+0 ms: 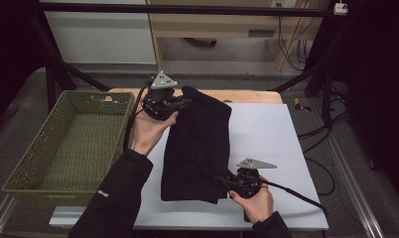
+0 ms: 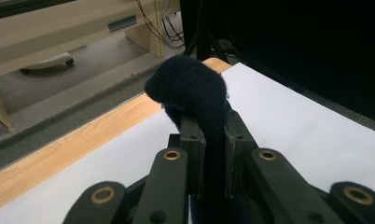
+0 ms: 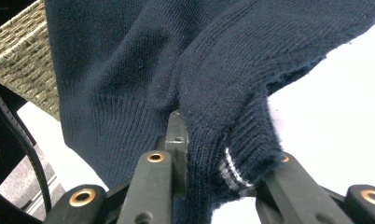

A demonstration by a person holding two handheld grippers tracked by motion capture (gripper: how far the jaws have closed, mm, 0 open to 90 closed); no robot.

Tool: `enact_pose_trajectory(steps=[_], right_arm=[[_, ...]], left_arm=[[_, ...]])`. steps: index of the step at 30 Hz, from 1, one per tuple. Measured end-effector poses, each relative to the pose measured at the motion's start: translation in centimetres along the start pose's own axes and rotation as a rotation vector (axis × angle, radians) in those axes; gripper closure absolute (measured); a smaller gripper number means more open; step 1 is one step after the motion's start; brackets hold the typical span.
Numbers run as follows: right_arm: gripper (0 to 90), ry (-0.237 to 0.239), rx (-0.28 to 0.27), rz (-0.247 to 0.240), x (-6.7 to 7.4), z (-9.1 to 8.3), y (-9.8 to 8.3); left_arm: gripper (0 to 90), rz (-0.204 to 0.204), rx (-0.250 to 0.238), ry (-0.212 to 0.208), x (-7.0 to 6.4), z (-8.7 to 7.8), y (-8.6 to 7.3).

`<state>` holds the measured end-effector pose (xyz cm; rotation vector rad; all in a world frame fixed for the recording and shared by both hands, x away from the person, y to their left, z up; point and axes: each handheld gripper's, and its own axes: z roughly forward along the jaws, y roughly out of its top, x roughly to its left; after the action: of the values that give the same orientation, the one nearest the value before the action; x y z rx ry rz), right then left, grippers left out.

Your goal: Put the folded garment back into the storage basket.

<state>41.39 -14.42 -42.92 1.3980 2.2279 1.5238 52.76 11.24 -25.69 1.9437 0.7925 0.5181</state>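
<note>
A pale wooden table [image 1: 247, 95] is carrying a white rectangular sheet [image 1: 267, 134] that is covering most of its top. A dark navy knitted garment [image 1: 197, 148] is lying partly on the sheet, and an olive-green woven basket [image 1: 33, 163] is sitting at the table's left side.

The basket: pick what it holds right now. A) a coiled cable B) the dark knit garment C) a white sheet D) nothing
D: the green woven basket sits bare inside at the table's left, while the dark knit garment lies on the white sheet beside it.

Knit garment [image 3: 185, 60] drapes over right claw [image 3: 213, 154], hiding one jaw; edges cropped.
</note>
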Motion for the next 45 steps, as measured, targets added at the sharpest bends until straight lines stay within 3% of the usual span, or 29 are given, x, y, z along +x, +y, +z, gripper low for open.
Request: enact_pose_trajectory(steps=[22,45], right_arm=[[73.1,0.042,-0.019,-0.026,2.3,1.2,1.6],[73.0,0.105,-0.041,-0.067,5.9,3.9,3.9]], left_arm=[[81.2,0.017,0.007,0.043,1.5,-3.1,0.8],[81.2,0.025,0.021,0.121,4.7,-8.0,1.5]])
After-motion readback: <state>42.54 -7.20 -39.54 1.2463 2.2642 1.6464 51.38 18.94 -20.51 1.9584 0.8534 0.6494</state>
